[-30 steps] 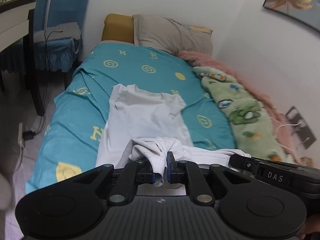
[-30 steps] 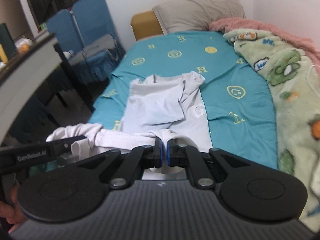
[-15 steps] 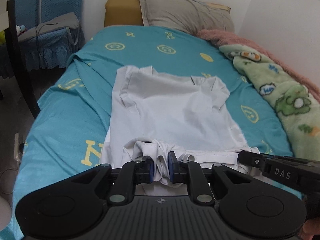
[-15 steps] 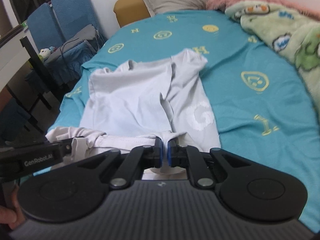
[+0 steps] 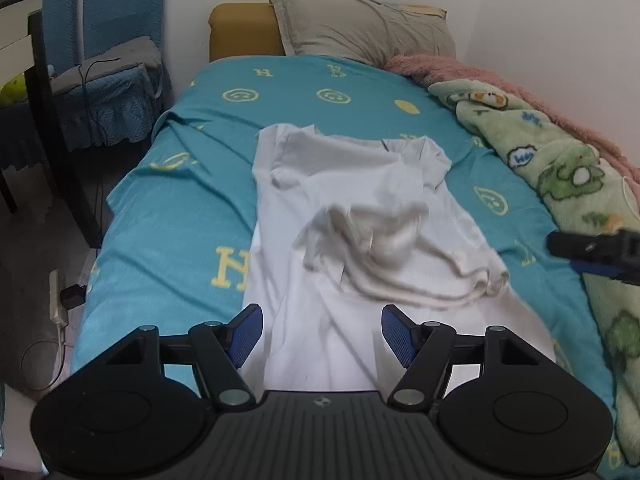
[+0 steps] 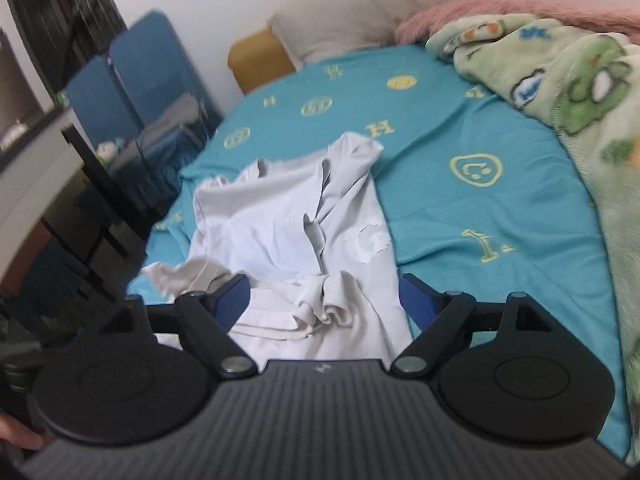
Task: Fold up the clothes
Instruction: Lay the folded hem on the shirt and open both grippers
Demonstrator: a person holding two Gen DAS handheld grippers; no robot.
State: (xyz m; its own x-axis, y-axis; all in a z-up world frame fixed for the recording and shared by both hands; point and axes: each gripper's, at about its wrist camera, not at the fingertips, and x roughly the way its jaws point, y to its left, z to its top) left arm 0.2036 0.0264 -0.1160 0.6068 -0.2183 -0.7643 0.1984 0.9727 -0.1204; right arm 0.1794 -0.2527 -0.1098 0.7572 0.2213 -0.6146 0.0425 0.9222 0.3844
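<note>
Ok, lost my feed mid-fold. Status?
Left tool open, right tool open. Shirt loose on bed, hem bunched in a heap. Nothing in the way.

A home bedroom — bed (image 5: 192, 208); pillow (image 5: 360, 24); fleece blanket (image 5: 560, 152).

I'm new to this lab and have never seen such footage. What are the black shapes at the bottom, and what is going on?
They are two hand-held grippers, each carrying its own camera that looks along its fingers. One picture is from the left gripper, the other from the right gripper. Both stand open and hold nothing. Ahead, a pale grey T-shirt lies on the teal bedsheet with yellow prints, its lower hem bunched loosely over its middle. A green cartoon-print fleece blanket lies along the wall side.
</note>
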